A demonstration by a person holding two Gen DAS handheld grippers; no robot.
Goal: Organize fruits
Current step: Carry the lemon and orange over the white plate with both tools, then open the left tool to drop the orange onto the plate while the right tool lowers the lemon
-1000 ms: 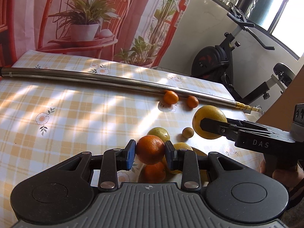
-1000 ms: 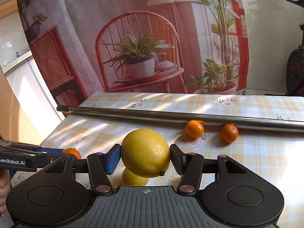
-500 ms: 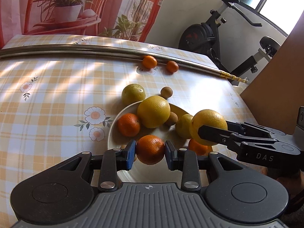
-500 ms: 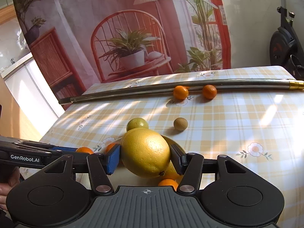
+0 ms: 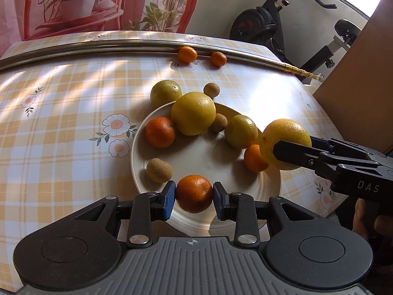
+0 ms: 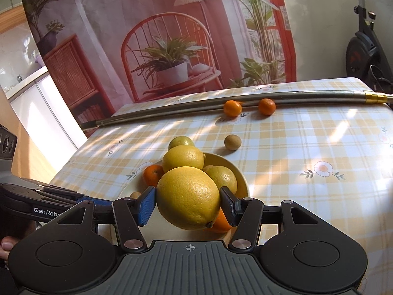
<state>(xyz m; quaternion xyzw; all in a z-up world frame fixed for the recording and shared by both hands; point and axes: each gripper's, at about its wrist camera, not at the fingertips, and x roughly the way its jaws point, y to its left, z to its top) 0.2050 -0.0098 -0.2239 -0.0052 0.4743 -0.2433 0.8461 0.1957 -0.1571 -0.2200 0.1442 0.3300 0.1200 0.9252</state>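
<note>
Where the checked tablecloth point(image 5: 61, 113) covers the table, a cream plate point(image 5: 196, 157) sits toward its near side and serves as reference for all positions below. A long metal rod point(image 5: 98, 49) lies across the cloth well beyond the plate, near the far edge.

The right gripper point(image 6: 188, 202) has its blue pads point(image 6: 147, 205) pressed against both flanks of a large yellow citrus point(image 6: 188, 198), pinching it over the plate's right rim; no contact with the plate is visible. The left gripper point(image 5: 194, 195) clamps an orange point(image 5: 194, 193) between its pads over the plate's near edge; whether the orange touches the plate cannot be told.

On the plate: a big yellow fruit point(image 5: 193, 113) at the far side, a greenish-yellow fruit point(image 5: 240, 131) right of centre, a second orange point(image 5: 160, 131) at the left, touching the big yellow fruit, a smaller orange fruit point(image 5: 254, 158) by the right rim, partly behind the held citrus, a brown fruit point(image 5: 159, 170) at the near left, and a smaller brown fruit point(image 5: 217, 122) between the two yellow ones.

Off the plate: a green-yellow fruit point(image 5: 165, 93) touching its far rim, a small brown fruit point(image 5: 211, 90) just beyond it, and two small oranges, one point(image 5: 187, 54) beside the other point(image 5: 218, 59), against the rod.
</note>
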